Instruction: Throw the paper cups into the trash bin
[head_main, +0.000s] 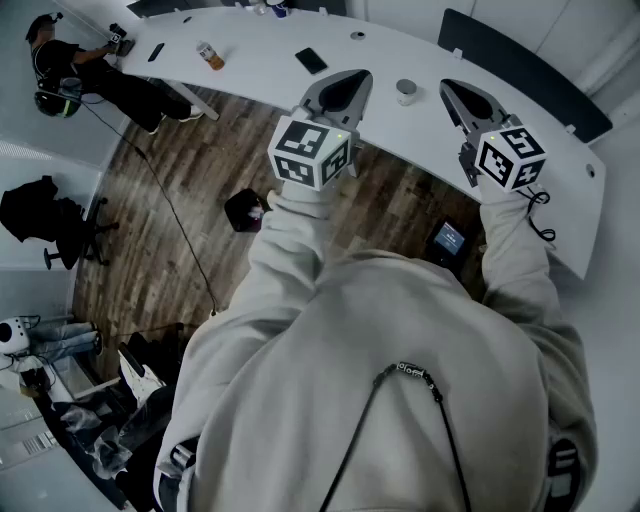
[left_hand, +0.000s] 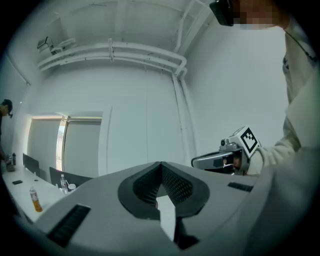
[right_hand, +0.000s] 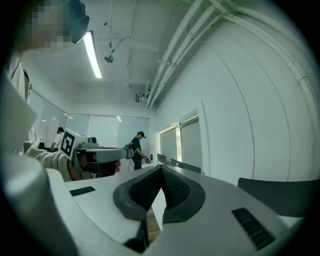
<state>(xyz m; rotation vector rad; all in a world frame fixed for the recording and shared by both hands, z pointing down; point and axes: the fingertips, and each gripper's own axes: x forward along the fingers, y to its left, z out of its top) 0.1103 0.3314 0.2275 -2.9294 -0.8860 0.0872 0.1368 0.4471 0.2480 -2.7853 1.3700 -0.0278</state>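
Far left of our left gripper (head_main: 350, 88), down on the wood floor (head_main: 190, 190), sat a dark container (head_main: 245, 210) with something pale at its rim. Probably the trash bin, but we couldn't confirm it. Ahead-left of that gripper, on the white table (head_main: 250, 70), were an orange bottle (head_main: 210, 56) and a phone (head_main: 311, 61).

Left gripper was held level over the table's near edge. Its jaws were together with nothing between them.

Between the two grippers, just ahead of the tips, stood one small pale cup (head_main: 405, 91). It looked like a paper cup, upright and untouched.

Right gripper (head_main: 455, 95) sat just right of the cup, also level, jaws fully closed and empty. Beneath it, back toward us, a lit tablet (head_main: 450, 238) lay on the floor.

Progress call: nothing was in hand and the cup was on the table, so the pickup hadn't begun. What was left: open one gripper, close on the cup, carry it back-left to the bin and drop it. We saw only one cup. Whether others were already binned, we couldn't tell.
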